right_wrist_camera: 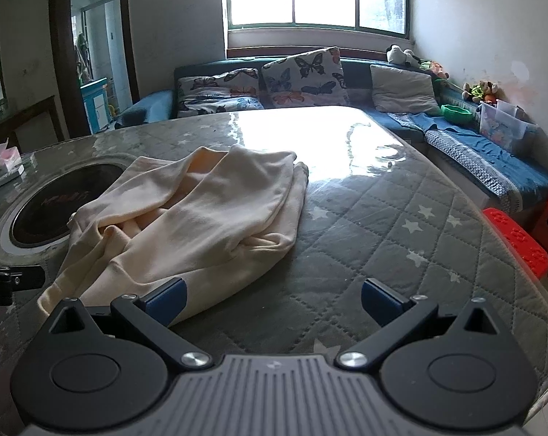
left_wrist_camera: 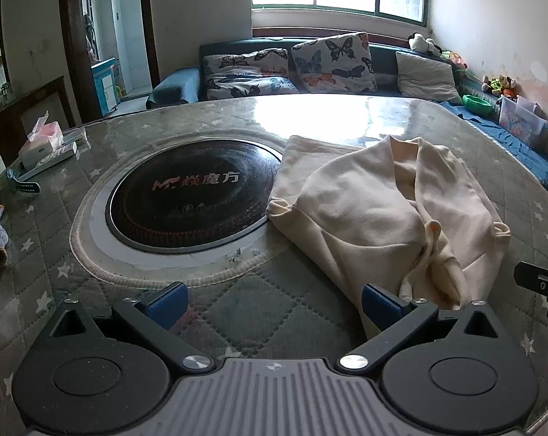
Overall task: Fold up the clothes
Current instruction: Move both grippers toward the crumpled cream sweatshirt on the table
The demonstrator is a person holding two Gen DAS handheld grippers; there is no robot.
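Cream garment (left_wrist_camera: 379,214): lying crumpled on your counter (left_wrist_camera: 237,312), one edge overlapping the round black cooktop (left_wrist_camera: 190,196). Cooktop is showing a red "M" logo and Chinese characters, partly legible. Your left tongs (left_wrist_camera: 272,303) are gaping, holding nothing, just short of the garment's near hem. Your right tongs (right_wrist_camera: 272,299) are gaping likewise, left finger over the hem. Tissue box (left_wrist_camera: 41,141) is sitting far left.

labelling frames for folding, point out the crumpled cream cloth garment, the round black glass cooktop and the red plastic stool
crumpled cream cloth garment (right_wrist_camera: 208,218), right wrist view, middle fold
round black glass cooktop (left_wrist_camera: 190,192), left wrist view, centre near its logo
red plastic stool (right_wrist_camera: 517,243), right wrist view, seat top
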